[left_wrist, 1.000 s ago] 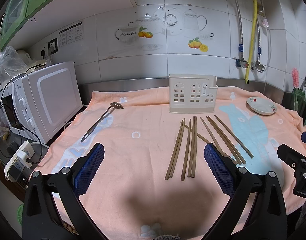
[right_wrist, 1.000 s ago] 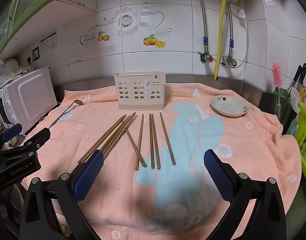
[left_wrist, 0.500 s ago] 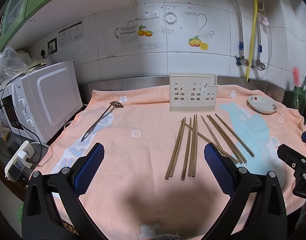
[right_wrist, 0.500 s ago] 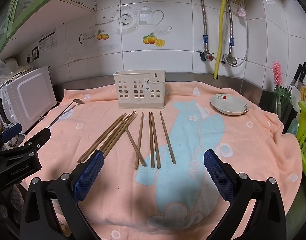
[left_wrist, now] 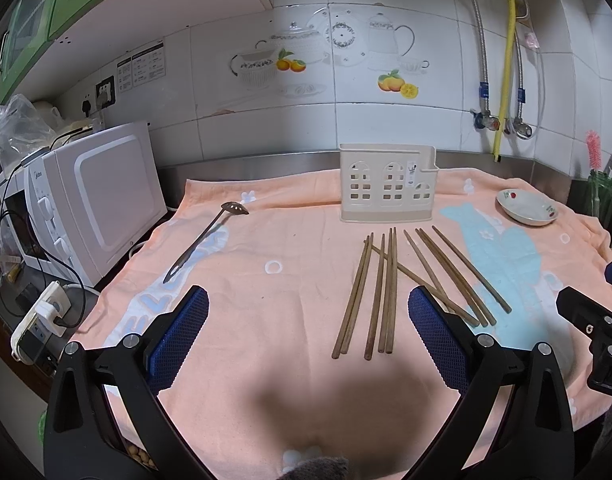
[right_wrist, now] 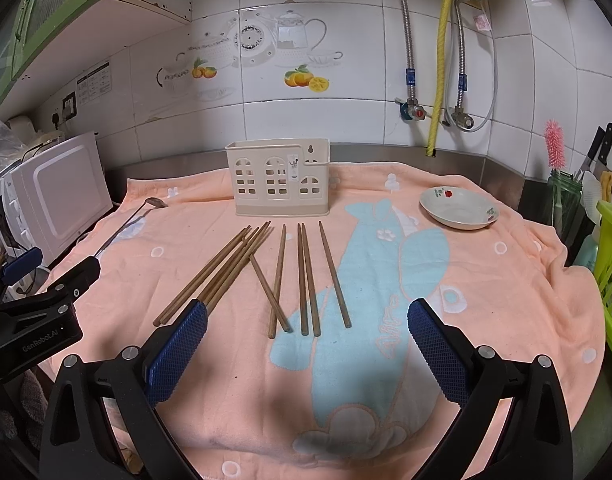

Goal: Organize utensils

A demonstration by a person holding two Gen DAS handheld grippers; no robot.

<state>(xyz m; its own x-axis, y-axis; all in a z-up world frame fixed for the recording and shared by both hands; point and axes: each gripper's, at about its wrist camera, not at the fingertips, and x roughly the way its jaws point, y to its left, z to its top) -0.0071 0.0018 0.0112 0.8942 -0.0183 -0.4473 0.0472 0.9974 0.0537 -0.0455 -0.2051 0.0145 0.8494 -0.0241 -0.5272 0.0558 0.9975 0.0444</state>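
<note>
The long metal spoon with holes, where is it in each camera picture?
Left wrist view: the slotted spoon lies left of centre on the peach towel, bowl end toward the wall.
Right wrist view: the spoon lies far left, near the microwave.
Shared landmark: the beige utensil holder, standing to the spoon's right in both.

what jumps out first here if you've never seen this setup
The wooden chopsticks fanned loose across the middle of the peach towel catch the eye first, with the empty cream holder upright just behind them. A slotted spoon lies alone to the left near the microwave, and a small dish sits to the right.
</note>
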